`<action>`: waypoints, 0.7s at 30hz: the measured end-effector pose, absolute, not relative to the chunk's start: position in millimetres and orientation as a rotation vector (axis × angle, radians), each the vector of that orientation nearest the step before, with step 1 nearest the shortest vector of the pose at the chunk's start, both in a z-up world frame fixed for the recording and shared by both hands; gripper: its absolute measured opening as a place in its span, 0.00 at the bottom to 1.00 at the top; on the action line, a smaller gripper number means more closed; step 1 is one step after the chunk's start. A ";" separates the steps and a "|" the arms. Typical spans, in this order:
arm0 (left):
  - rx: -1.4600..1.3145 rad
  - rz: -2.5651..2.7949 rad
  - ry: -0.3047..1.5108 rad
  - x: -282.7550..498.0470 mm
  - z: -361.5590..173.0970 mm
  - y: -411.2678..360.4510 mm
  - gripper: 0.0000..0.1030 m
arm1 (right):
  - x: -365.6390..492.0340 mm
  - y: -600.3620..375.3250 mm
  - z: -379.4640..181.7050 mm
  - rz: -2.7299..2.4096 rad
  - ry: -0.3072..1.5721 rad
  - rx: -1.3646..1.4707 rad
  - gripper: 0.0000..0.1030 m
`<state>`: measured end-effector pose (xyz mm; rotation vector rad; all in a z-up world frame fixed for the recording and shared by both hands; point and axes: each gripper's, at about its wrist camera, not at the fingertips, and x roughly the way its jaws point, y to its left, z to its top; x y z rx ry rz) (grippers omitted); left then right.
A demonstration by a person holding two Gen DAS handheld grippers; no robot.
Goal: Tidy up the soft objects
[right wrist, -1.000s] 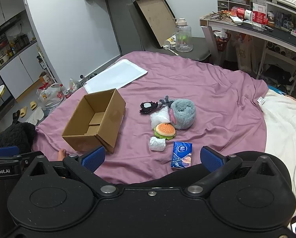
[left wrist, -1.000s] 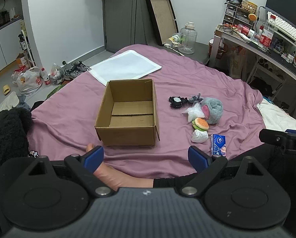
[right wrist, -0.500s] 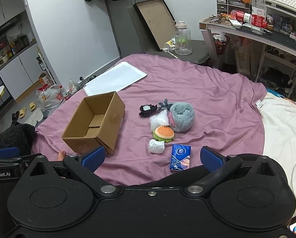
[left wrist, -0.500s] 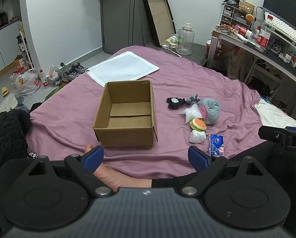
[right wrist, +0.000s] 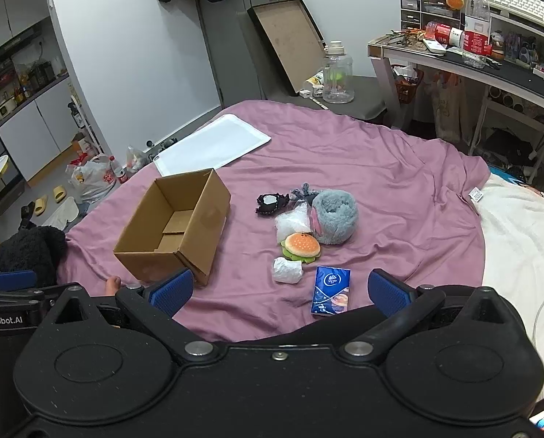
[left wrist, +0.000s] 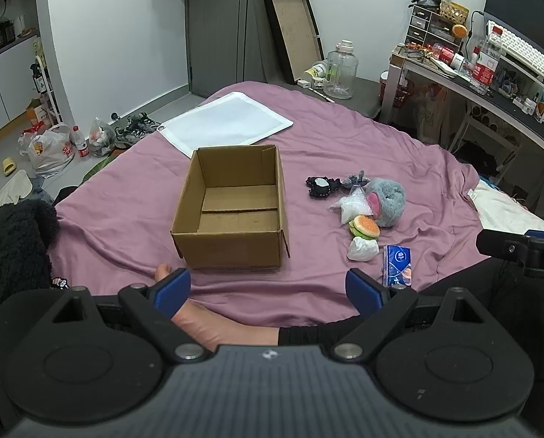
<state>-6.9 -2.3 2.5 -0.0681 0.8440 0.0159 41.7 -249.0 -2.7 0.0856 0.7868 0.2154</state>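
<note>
An empty open cardboard box (left wrist: pixel 231 208) (right wrist: pixel 177 226) sits on the purple bedsheet (left wrist: pixel 344 146). Right of it lies a cluster of soft things: a grey plush (left wrist: pixel 386 197) (right wrist: pixel 335 215), a burger toy (left wrist: pixel 365 226) (right wrist: pixel 301 246), a clear plastic bag (left wrist: pixel 350 206) (right wrist: pixel 292 221), a white wad (left wrist: pixel 361 249) (right wrist: pixel 287 270), a blue tissue pack (left wrist: pixel 397 266) (right wrist: pixel 332 290) and a small black item (left wrist: pixel 321 186) (right wrist: pixel 270 202). My left gripper (left wrist: pixel 268 288) is open, low before the box. My right gripper (right wrist: pixel 279 288) is open, near the tissue pack and wad, holding nothing.
A white flat sheet (left wrist: pixel 228 124) lies behind the box. A person's bare foot (left wrist: pixel 199 321) and black-clad leg rest under the grippers. A cluttered desk (right wrist: pixel 472 58) stands at the right, a water jug (right wrist: pixel 337 73) at the back, bags and shoes (left wrist: pixel 53 146) on the floor left.
Both views have pulled slightly back and up, so the box and soft things sit a little smaller. Nothing on the bed has moved; both grippers remain open.
</note>
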 end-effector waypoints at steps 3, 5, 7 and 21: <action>-0.066 0.016 0.843 -7.1 1.7 -3.2 0.88 | 41.7 -249.6 -2.8 0.219 0.784 0.083 1.00; -0.072 0.014 0.841 -7.0 1.7 -2.9 0.88 | 42.1 -249.6 -2.3 0.216 0.786 0.081 1.00; -0.075 0.013 0.837 -7.9 1.3 -2.6 0.88 | 41.5 -248.8 -1.3 0.215 0.783 0.078 1.00; -0.076 0.002 0.836 -8.7 2.4 -3.5 0.88 | 41.3 -247.2 -3.0 0.213 0.784 0.077 1.00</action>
